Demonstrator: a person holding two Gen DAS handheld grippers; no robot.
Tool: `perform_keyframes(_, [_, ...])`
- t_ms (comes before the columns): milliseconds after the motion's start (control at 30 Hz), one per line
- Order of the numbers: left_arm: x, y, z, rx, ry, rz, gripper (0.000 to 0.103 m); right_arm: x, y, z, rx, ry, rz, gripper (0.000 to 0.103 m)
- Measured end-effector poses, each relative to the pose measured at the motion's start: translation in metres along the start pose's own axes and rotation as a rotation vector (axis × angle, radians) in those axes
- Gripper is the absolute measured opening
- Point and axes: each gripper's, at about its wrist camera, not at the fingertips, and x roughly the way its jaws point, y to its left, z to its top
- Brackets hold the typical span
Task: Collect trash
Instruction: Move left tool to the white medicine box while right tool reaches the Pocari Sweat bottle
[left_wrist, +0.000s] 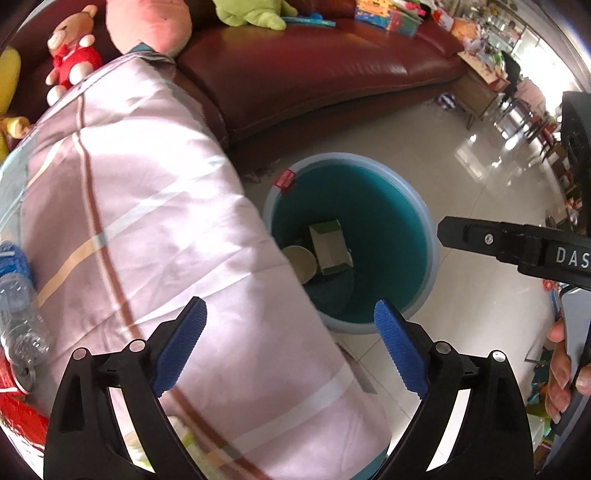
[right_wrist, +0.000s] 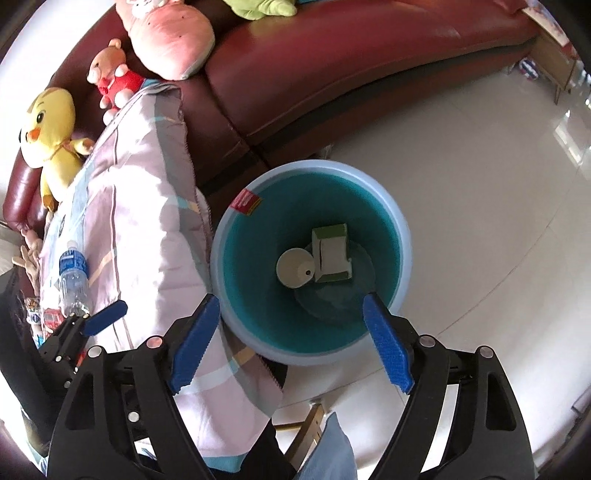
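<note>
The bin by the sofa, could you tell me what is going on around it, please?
A person is collecting trash with two handheld grippers. Both the left gripper and the right gripper are open and empty above the blue bin, where a carton and a cup lie. A bottle remains on the quilt.

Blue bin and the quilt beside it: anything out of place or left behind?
In the blue bin, a paper cup and a green carton lie tipped over, as dropped trash would. Odd one out: a plastic water bottle lying on the quilt, uncollected.
</note>
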Motion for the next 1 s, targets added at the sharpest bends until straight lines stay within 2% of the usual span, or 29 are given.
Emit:
perform_keyframes(300, [-0.049,0.052,-0.031,-0.047,-0.071,0.021,0.094,-0.012,0.066,-0.017,-0.106,0.011,-0.005,0.077])
perform_keyframes(500, [-0.085,0.105,-0.058,-0.104,-0.118,0.058,0.096,-0.011,0.127,-0.026,-0.191,0.032,0.006,0.077])
perform_keyframes(667, [-0.114,0.156,-0.082,-0.125,-0.142,0.113,0.096,-0.004,0.182,-0.032,-0.277,0.064,0.012,0.077])
perform_keyframes(1000, [-0.151,0.262,-0.115,-0.057,-0.152,0.271,0.096,0.022,0.301,-0.032,-0.518,0.126,-0.006,0.077])
